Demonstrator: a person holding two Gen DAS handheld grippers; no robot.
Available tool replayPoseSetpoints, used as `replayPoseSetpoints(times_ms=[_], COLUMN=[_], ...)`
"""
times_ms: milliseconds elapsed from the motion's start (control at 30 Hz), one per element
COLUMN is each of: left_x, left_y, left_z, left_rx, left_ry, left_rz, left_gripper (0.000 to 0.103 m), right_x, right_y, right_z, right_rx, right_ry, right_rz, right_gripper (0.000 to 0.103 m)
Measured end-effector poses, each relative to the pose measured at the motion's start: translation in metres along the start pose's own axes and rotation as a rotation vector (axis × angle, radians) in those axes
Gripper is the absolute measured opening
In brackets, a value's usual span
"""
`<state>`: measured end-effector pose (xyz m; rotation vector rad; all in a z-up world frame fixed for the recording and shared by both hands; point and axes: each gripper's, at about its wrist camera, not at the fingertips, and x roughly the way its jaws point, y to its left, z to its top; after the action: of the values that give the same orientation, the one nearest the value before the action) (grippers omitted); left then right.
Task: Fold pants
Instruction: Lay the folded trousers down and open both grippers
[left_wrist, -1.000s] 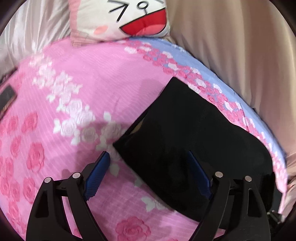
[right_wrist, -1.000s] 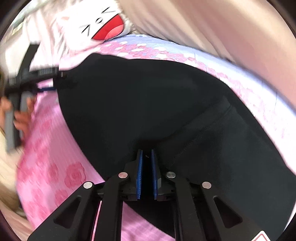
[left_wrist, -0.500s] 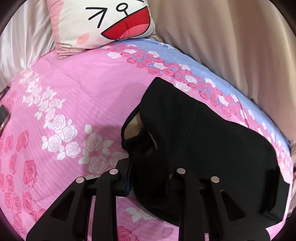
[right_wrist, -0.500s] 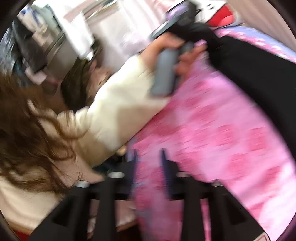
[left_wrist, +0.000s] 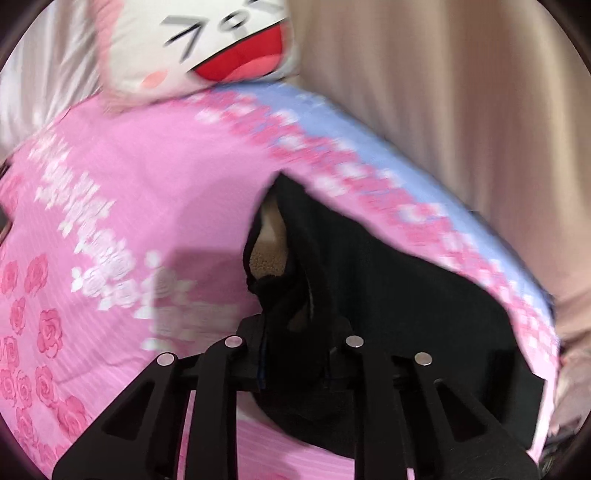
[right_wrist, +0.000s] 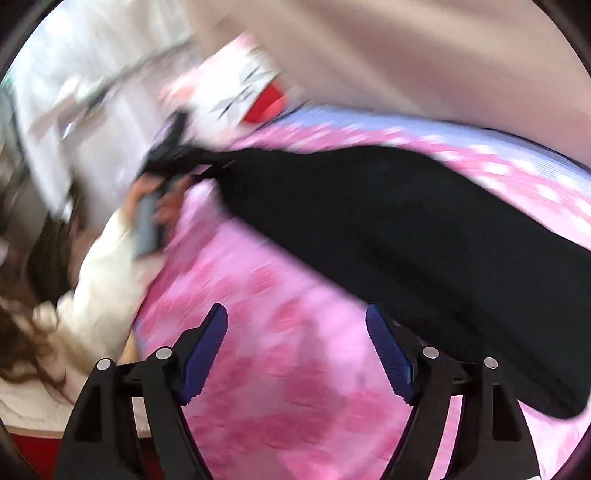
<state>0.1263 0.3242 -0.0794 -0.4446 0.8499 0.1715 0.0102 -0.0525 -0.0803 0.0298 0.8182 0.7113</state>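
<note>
Two tongs in view. Our left tongs (left_wrist: 295, 354) are clamped on a bunched edge of the black pants (left_wrist: 388, 288), where tan fleece lining (left_wrist: 267, 254) shows at an opening. The pants lie on the pink rose-print bedsheet (left_wrist: 129, 206), near its blue border; a cartoon-face pillow (left_wrist: 221, 48) sits at the head of the bed, against beige curtains (left_wrist: 461, 110). Our right tongs (right_wrist: 295, 354) stand wide apart, gripping nothing, over the sheet just beside the pants. Both views motion-blurred.

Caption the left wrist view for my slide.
Left gripper shut on black pants, lifting one edge off the pink floral bedsheet.
</note>
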Motion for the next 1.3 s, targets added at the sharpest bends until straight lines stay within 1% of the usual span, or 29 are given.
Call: replayPoseSetpoints(times_ms=[100,167,233,333,433,467,500,533,567,600,633,667,700,733,767,833,867,933,967,1000,1033,1067,1133,1200,1233,1267,1300], left_x=[-0.032,-0.057,-0.073,-0.084,-0.074,-0.068,-0.060,-0.050,-0.042,-0.035,-0.033,-0.036,-0.042,-0.051,-0.058,-0.075,-0.082,-0.093,-0.097,-0.101,-0.104,-0.105,-0.108,-0.108,-0.110,-0.108,-0.106], left_y=[-0.048,-0.097,-0.139,-0.206,-0.261,-0.277,-0.292,-0.305,-0.315,-0.325,-0.333,-0.336,-0.335,-0.332,-0.328,-0.309,-0.299,-0.266,-0.248,-0.238,-0.220,-0.208,-0.174,-0.148,-0.138,-0.126,-0.120], left_z=[-0.004,-0.014,-0.026,-0.053,-0.087,-0.102,-0.119,-0.137,-0.153,-0.173,-0.185,-0.198,-0.204,-0.207,-0.205,-0.190,-0.179,-0.151,-0.138,-0.133,-0.124,-0.119,-0.107,-0.101,-0.100,-0.097,-0.095], left_rx=[0.093,0.201,0.292,0.414,0.506,0.533,0.565,0.599,0.625,0.670,0.699,0.729,0.747,0.767,0.771,0.741,0.716,0.625,0.580,0.552,0.514,0.488,0.427,0.390,0.379,0.364,0.355], left_ry=[-0.058,-0.101,-0.124,-0.119,-0.066,-0.036,-0.002,0.035,0.066,0.099,0.111,0.093,0.069,0.035,0.012,-0.044,-0.062,-0.114,-0.144,-0.163,-0.190,-0.206,-0.222,-0.226,-0.225,-0.220,-0.213], left_rz=[-0.054,-0.088,-0.120,-0.189,-0.248,-0.258,-0.263,-0.262,-0.257,-0.260,-0.255,-0.234,-0.225,-0.211,-0.201,-0.186,-0.171,-0.080,-0.024,0.011,0.059,0.091,0.171,0.222,0.237,0.255,0.261], left_gripper=[0.018,0.018,0.018,0.018,0.018,0.021,0.025,0.035,0.054,0.065,0.080,0.081,0.082,0.085,0.091,0.094,0.095,0.096,0.097,0.097,0.097,0.097,0.098,0.098,0.098,0.098,0.098], right_x=[-0.037,-0.055,-0.074,-0.093,-0.109,-0.114,-0.117,-0.120,-0.123,-0.124,-0.125,-0.126,-0.129,-0.130,-0.132,-0.137,-0.136,-0.123,-0.112,-0.096,-0.080,-0.063,-0.021,0.007,0.017,0.025,0.030], right_y=[-0.038,-0.054,-0.071,-0.092,-0.108,-0.113,-0.118,-0.122,-0.127,-0.131,-0.132,-0.137,-0.142,-0.144,-0.146,-0.149,-0.148,-0.144,-0.141,-0.139,-0.131,-0.123,-0.120,-0.118,-0.118,-0.113,-0.106], right_z=[-0.004,-0.009,-0.014,-0.021,-0.025,-0.026,-0.027,-0.028,-0.030,-0.031,-0.033,-0.034,-0.035,-0.036,-0.036,-0.031,-0.022,-0.007,0.003,0.013,0.017,0.020,0.024,0.021,0.017,0.012,0.009], right_rx=[0.109,0.143,0.171,0.214,0.243,0.249,0.259,0.261,0.265,0.271,0.281,0.294,0.310,0.320,0.330,0.347,0.338,0.310,0.294,0.282,0.279,0.285,0.336,0.397,0.416,0.417,0.405], right_ry=[-0.097,-0.139,-0.176,-0.223,-0.242,-0.246,-0.254,-0.257,-0.257,-0.252,-0.243,-0.233,-0.220,-0.218,-0.221,-0.244,-0.255,-0.236,-0.213,-0.177,-0.148,-0.106,-0.023,0.033,0.043,0.039,0.017], right_rz=[-0.053,-0.086,-0.139,-0.204,-0.263,-0.276,-0.295,-0.308,-0.325,-0.341,-0.365,-0.395,-0.440,-0.460,-0.466,-0.425,-0.375,-0.320,-0.293,-0.262,-0.246,-0.223,-0.186,-0.175,-0.156,-0.136,-0.125], right_gripper=[0.076,0.076,0.076,0.076,0.076,0.077,0.078,0.078,0.079,0.079,0.079,0.079,0.079,0.079,0.079,0.079,0.079,0.079,0.079,0.079,0.079,0.079,0.079,0.079,0.079,0.072,0.047])
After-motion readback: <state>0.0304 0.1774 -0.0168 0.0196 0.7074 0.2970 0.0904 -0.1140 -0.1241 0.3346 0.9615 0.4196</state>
